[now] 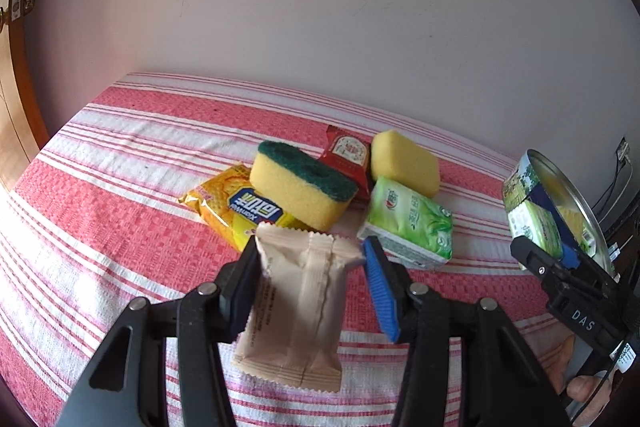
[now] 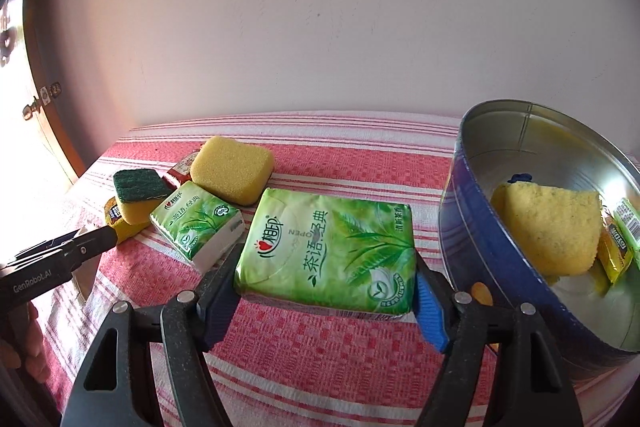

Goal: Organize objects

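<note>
Holding two packs at once: my left gripper (image 1: 310,281) is clamped on a beige snack packet (image 1: 298,307), and my right gripper (image 2: 326,291) is clamped on a large green tissue pack (image 2: 328,251). Both packs sit off the striped cloth (image 1: 120,187) that covers the worktop.

I see the beige snack packet with its long axis running along the fingers, its crimped top edge pointing away from me toward the pile and its seam face up. The large green tissue pack lies flat with its long axis across the jaws, printed face up.

Ahead of my left gripper sit a yellow snack bag (image 1: 228,207), a green-topped sponge (image 1: 302,185) leaning on it, a red sachet (image 1: 348,157), a plain yellow sponge (image 1: 404,161) and a small green tissue pack (image 1: 410,223), all bunched close together.

A round metal tin (image 2: 468,227) stands just right of my right gripper, tilted open toward me in that view, already holding a yellow cloth (image 2: 548,227) and small packets I cannot identify. Its blue wall is near the right fingertip.

Open cloth lies left of the pile and in front of it; the far edge meets a pale wall (image 1: 320,7).
</note>
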`<action>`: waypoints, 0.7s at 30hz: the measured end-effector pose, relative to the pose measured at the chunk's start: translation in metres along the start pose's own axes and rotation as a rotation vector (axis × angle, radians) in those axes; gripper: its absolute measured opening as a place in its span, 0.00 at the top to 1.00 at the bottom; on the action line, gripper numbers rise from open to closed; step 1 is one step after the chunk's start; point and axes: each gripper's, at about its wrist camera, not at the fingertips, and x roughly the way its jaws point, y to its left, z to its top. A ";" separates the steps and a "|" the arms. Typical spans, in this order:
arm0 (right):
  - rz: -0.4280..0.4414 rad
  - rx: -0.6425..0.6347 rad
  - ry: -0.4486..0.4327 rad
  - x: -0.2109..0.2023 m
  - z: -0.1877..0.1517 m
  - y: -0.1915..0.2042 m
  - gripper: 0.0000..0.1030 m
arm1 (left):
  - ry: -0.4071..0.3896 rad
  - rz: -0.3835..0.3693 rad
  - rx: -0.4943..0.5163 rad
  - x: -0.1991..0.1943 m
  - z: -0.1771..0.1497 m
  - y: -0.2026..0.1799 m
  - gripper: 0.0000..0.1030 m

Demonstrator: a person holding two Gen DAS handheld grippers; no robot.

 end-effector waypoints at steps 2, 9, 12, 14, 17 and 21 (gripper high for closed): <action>0.006 -0.026 -0.057 -0.014 -0.001 -0.001 0.26 | -0.033 -0.016 0.003 -0.003 0.002 -0.002 0.52; 0.042 -0.074 -0.219 -0.052 0.002 0.003 0.26 | -0.157 0.004 -0.044 -0.014 0.005 -0.002 0.52; 0.023 -0.104 -0.246 -0.059 0.002 0.003 0.26 | -0.194 0.018 -0.069 -0.020 0.005 0.002 0.52; 0.021 -0.106 -0.247 -0.061 0.002 0.002 0.26 | -0.199 0.027 -0.091 -0.017 0.004 0.001 0.52; -0.012 -0.114 -0.257 -0.065 0.004 0.000 0.26 | -0.198 0.034 -0.103 -0.012 0.000 -0.008 0.52; -0.043 -0.115 -0.266 -0.074 0.006 -0.013 0.26 | -0.195 0.061 -0.078 -0.005 -0.003 -0.032 0.52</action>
